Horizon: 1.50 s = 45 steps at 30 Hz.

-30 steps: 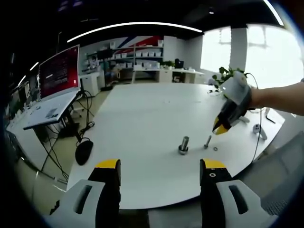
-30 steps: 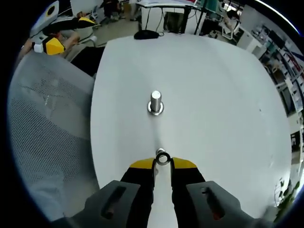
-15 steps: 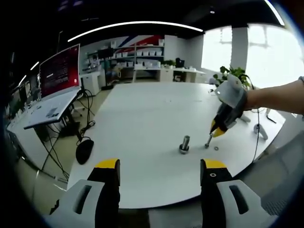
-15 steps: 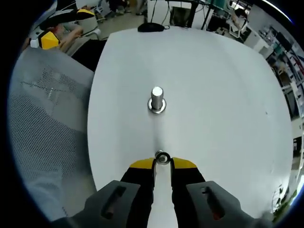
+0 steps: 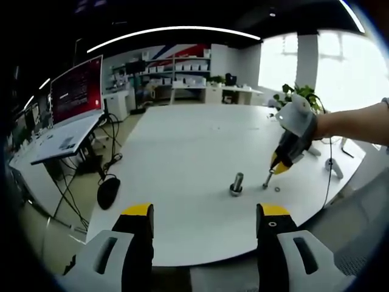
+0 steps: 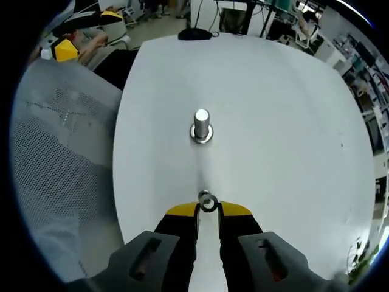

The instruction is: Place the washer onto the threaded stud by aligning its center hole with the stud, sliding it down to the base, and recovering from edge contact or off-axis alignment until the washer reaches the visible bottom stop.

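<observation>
Opposing views, shared stud [image 5: 236,184]

Too small to tell: the washer [image 5: 277,190] beside the slim bolt [image 5: 266,180].

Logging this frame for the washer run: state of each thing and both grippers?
left gripper: open, nothing between its jaws, low at the table's near edge
right gripper: jaws nearly closed, at the small stud
small stud: upright at the right gripper's tips
large stud: upright, free
washer: flat on the white table
</observation>
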Each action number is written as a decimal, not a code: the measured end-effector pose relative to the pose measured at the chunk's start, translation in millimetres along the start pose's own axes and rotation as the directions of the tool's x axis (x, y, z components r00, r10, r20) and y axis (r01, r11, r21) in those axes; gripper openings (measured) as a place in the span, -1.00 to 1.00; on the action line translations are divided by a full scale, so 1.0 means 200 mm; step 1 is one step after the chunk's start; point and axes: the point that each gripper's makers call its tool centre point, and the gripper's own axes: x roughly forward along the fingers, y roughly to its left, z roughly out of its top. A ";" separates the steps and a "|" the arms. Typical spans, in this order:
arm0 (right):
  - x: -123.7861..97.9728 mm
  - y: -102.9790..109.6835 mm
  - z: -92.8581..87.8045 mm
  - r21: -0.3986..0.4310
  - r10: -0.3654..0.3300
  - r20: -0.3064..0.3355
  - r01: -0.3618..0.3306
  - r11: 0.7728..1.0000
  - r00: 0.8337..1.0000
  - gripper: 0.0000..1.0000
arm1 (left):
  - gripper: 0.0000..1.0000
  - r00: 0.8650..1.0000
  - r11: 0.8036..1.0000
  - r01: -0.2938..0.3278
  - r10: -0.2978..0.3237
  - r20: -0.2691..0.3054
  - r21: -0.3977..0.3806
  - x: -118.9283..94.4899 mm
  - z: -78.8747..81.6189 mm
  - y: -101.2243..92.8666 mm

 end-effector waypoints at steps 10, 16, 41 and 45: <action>0.00 0.02 0.01 -0.004 0.004 -0.002 -0.004 1.000 1.000 -0.72 | 0.34 1.000 1.000 -0.002 0.002 -0.009 0.001 0.00 -0.01 0.00; 0.01 0.02 0.01 -0.002 0.001 -0.008 -0.001 1.000 1.000 -0.72 | 0.33 1.000 1.000 0.000 0.000 -0.006 0.003 0.00 -0.01 0.00; 0.12 0.02 -0.03 0.001 0.029 -0.036 -0.029 1.000 0.999 -0.72 | 0.26 1.000 1.000 0.003 -0.004 -0.025 -0.003 0.00 -0.02 0.00; 0.15 0.02 -0.03 0.001 0.037 -0.041 -0.037 0.999 0.998 -0.72 | 0.26 1.000 1.000 0.001 -0.001 -0.018 -0.008 0.00 -0.02 0.00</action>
